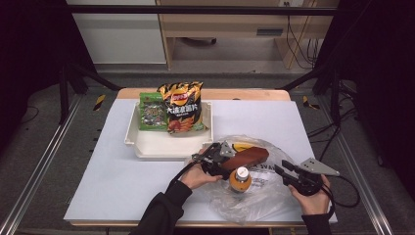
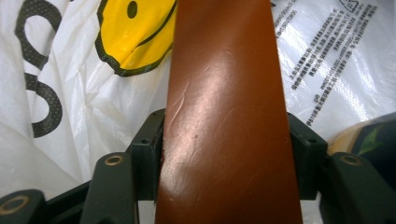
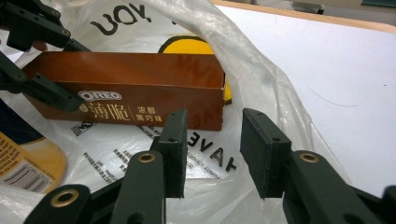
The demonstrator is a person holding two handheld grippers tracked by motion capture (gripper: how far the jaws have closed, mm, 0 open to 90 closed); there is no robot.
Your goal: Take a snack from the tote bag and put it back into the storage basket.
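A long brown Oreo box (image 1: 249,157) hangs level over a clear plastic bag (image 1: 264,198) printed with a yellow smiley. My left gripper (image 1: 229,160) is shut on the box's near end. In the left gripper view both pads press the sides of the box (image 2: 224,116). Under the box, inside the bag, stands a bottle (image 1: 240,179) of orange drink. My right gripper (image 1: 280,170) rests at the bag's right side. Its jaws stand apart in the right gripper view (image 3: 212,140), with only loose bag film (image 3: 261,79) behind them, and the box (image 3: 135,88) lies just beyond.
A white tray (image 1: 147,146) sits at the back of the white sheet. It holds a black-and-orange chip bag (image 1: 182,105) and a green snack bag (image 1: 151,111). The wooden table edge (image 1: 244,93) runs behind it. Bare sheet lies to the left of the left hand.
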